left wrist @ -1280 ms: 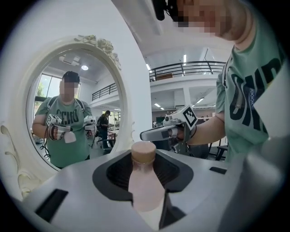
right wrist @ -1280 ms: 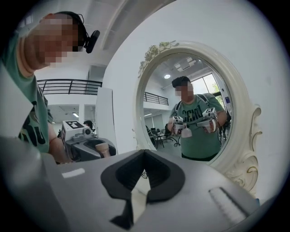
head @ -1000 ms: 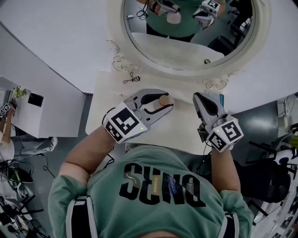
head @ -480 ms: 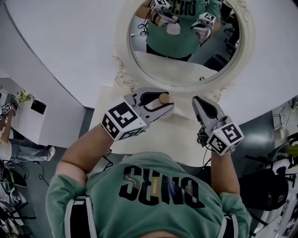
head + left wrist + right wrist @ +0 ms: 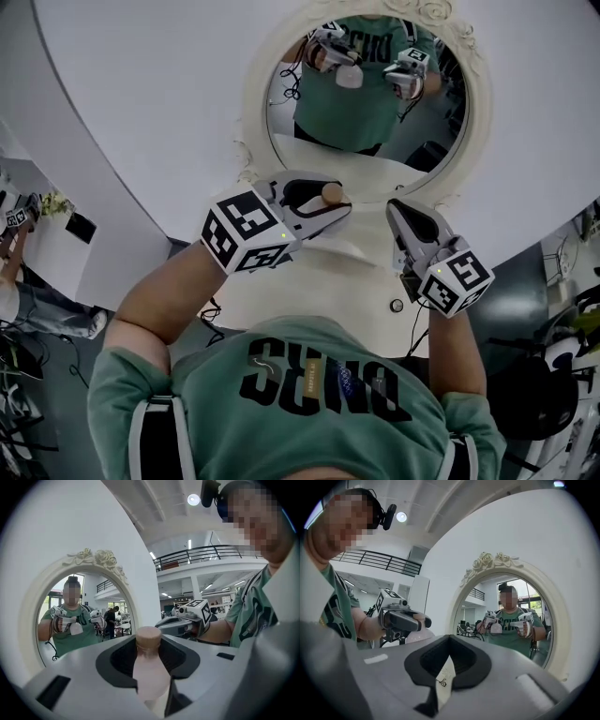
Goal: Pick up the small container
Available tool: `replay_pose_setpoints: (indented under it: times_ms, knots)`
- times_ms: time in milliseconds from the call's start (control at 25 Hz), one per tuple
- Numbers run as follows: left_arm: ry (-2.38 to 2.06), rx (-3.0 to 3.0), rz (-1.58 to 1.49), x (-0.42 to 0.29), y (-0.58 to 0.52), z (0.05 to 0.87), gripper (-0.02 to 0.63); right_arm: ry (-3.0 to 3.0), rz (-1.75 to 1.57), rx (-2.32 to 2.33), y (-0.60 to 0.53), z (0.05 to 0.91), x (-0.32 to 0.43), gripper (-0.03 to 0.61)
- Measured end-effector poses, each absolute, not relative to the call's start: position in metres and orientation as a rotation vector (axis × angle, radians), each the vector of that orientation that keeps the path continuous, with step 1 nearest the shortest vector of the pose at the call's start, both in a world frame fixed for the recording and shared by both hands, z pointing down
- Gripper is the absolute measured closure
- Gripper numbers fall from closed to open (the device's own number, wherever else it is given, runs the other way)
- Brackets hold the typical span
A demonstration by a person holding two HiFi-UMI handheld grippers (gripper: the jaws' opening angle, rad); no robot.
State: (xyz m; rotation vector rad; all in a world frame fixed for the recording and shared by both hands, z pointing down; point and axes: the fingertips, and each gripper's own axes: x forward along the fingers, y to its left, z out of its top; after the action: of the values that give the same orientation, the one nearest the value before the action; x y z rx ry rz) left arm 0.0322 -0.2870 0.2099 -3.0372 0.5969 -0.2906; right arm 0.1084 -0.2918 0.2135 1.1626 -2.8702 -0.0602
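Observation:
The small container [image 5: 330,195] is a pale pink bottle with a tan cap. It is held above the white table [image 5: 309,291], with my left gripper [image 5: 334,210] shut on its body. In the left gripper view the bottle [image 5: 150,674] stands upright between the jaws, its cap [image 5: 148,638] on top. To its right, at about the same height, my right gripper [image 5: 405,217] holds nothing and its jaws stand together. The right gripper view shows the left gripper [image 5: 405,620] with the bottle [image 5: 417,637] off to the left.
A round mirror in an ornate cream frame [image 5: 255,141] stands against the white wall just beyond both grippers; it reflects the person and the grippers. A small round object [image 5: 397,305] lies on the table near the right forearm.
Both grippers have risen in front of the mirror, which now fills more of the head view. The bottle has stayed in the left gripper.

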Motion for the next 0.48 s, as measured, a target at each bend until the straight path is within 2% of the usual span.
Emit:
replay_pose_setpoints:
  times_ms: [480]
  knots:
    - [0.561, -3.015, -0.254, 0.041, -0.287, 0.157, 0.475, -2.906, -0.169, 1.173, -0.287, 0.168, 0.114, 0.568]
